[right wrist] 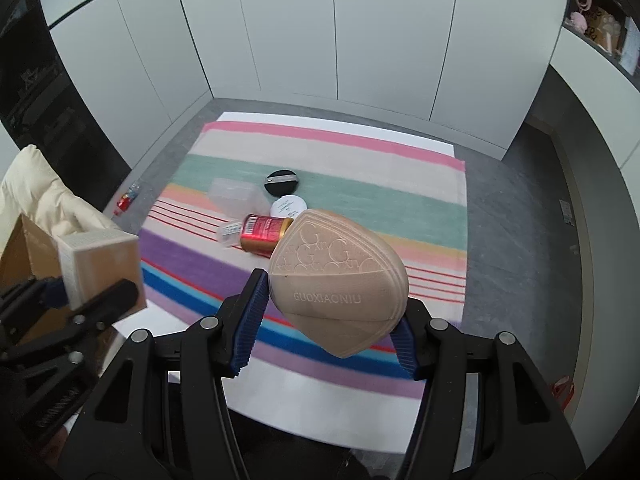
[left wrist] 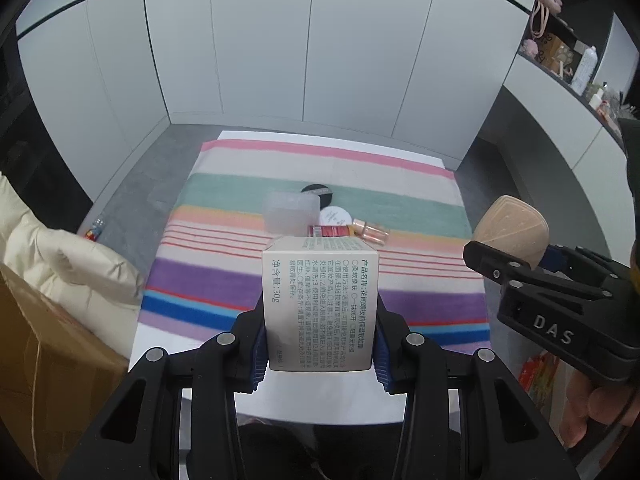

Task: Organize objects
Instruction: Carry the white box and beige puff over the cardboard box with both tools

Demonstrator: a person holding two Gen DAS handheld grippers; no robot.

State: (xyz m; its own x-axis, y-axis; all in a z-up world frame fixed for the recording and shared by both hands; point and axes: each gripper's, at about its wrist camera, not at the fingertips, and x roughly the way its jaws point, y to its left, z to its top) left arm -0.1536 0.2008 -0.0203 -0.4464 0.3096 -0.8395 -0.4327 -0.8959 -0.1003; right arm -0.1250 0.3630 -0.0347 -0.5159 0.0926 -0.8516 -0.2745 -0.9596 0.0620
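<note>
The left black two-finger gripper with blue ribbed pads point(left wrist: 320, 344) points steeply downward, its jaws clamped on the sides of a white printed carton point(left wrist: 320, 304). The right black gripper point(right wrist: 328, 320) tilts down likewise, jaws pinching a beige teardrop-shaped sponge puff point(right wrist: 340, 284). A bare hand point(left wrist: 596, 412) grips the right tool's handle.

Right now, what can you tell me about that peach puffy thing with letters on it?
The peach teardrop-shaped foam makeup sponge looks soft and matte, seemingly several thin layers stacked. Its upper part is embossed with letter circles, and "GUOXIAONIU" runs across the lower band. It is tilted, lifted above the striped cloth, pinched between the right tool's ridged blue pads.
</note>
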